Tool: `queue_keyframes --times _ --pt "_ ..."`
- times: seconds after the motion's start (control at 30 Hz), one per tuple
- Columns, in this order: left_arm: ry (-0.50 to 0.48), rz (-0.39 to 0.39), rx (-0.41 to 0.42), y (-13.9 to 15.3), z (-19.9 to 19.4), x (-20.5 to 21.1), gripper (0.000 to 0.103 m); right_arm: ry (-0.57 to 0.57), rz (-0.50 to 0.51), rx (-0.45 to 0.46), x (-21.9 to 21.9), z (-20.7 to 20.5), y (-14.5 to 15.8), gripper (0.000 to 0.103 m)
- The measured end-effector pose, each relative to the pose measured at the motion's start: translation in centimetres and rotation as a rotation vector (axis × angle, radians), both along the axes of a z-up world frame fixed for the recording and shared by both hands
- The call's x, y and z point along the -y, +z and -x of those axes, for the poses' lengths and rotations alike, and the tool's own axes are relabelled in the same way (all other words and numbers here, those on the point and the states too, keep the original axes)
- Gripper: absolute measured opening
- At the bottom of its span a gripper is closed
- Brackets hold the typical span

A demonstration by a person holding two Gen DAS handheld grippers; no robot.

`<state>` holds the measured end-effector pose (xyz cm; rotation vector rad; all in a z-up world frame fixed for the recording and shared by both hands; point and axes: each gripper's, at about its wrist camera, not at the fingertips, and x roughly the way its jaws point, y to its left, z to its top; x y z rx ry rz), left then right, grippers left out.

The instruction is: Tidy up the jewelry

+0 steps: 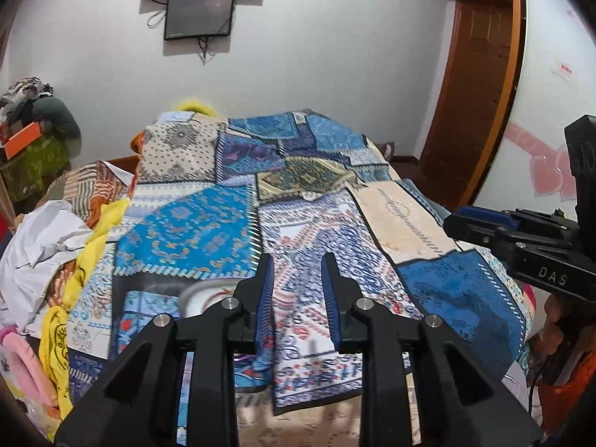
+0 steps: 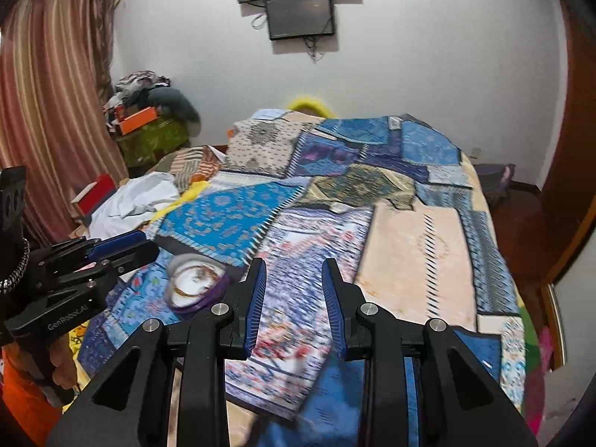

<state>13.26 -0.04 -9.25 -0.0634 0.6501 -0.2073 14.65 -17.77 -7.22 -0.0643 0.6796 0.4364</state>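
Hovering over the patchwork blanket (image 2: 409,253), the left gripper (image 1: 298,283) and right gripper (image 2: 294,287) both gape empty near one bowl (image 2: 193,283) of bangles (image 2: 197,273).

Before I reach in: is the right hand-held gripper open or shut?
Open. The right hand-held gripper shows a clear gap between its blue pads, with only the patchwork bedspread visible through it; nothing held.
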Motion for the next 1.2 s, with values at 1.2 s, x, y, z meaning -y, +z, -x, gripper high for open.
queue_keyframes --times 1.2 --pt "-0.123 -0.010 -0.238 -9.0 -5.6 6.4 0.028 0.040 0.047 -0.181 2.9 -2.3 -7.6 0.036"
